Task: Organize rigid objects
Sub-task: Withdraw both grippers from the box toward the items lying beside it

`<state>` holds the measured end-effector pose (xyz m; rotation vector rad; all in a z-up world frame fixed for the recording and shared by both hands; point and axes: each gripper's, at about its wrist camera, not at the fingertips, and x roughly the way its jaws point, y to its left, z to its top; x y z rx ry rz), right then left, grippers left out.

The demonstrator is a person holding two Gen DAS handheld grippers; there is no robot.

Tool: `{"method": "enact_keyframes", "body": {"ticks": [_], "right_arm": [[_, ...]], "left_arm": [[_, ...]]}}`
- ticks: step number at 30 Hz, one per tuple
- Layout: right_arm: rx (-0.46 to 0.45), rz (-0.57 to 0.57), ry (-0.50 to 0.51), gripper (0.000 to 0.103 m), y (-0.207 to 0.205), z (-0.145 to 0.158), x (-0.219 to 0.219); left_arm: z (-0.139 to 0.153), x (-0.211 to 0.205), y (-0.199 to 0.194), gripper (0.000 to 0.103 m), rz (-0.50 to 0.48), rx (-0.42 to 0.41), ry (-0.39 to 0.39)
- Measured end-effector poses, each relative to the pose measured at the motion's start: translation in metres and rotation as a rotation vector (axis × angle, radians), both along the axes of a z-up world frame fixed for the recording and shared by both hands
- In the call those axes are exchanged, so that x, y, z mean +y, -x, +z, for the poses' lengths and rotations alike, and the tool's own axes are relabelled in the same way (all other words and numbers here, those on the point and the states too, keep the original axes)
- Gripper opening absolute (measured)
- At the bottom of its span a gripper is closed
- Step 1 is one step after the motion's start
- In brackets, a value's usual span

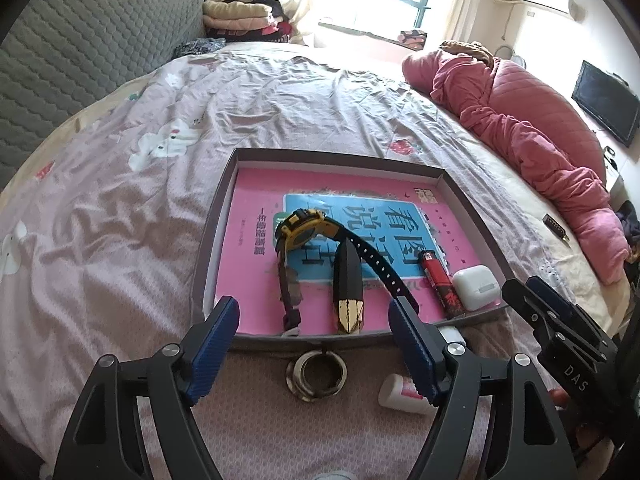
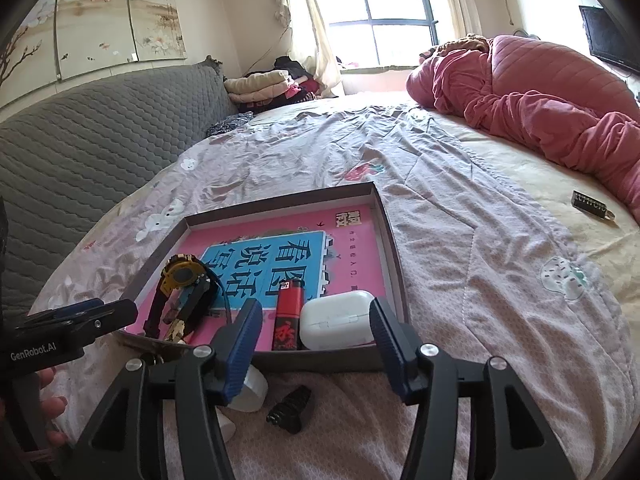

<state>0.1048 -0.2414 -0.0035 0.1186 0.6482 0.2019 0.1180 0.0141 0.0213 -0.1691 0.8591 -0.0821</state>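
Plainly, several things are not yet in the shallow box tray (image 2: 390, 256): a black ribbed plug (image 2: 289, 407), a white bottle (image 2: 250, 392) and a ring (image 1: 316, 374), all on the bedspread (image 2: 460, 240) just outside the tray's near wall. The plug lies directly under the right gripper (image 2: 316, 332), a little toward its left finger, its long axis slanting from near-left up toward the tray. I judge it the right hand's next pick, needing a short drop. The right gripper's jaws stand apart with nothing between them; beyond them, inside the tray, sit the white earbud case (image 2: 340, 320) and red lighter (image 2: 288, 314). The left gripper (image 1: 314, 320) is likewise spread and empty, with the ring below its gap and the bottle under its right finger. The watch (image 1: 304, 230) lies in the tray.
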Motion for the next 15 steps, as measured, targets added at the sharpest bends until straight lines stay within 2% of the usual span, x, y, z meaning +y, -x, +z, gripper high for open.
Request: {"method": "enact_keyframes", "body": {"ticks": [15], "right_arm": [[-0.027, 0.005, 0.025, 0.059, 0.020, 0.008, -0.001]], "left_arm": [[-0.006, 0.008, 0.022, 0.078, 0.016, 0.024, 0.003]]}}
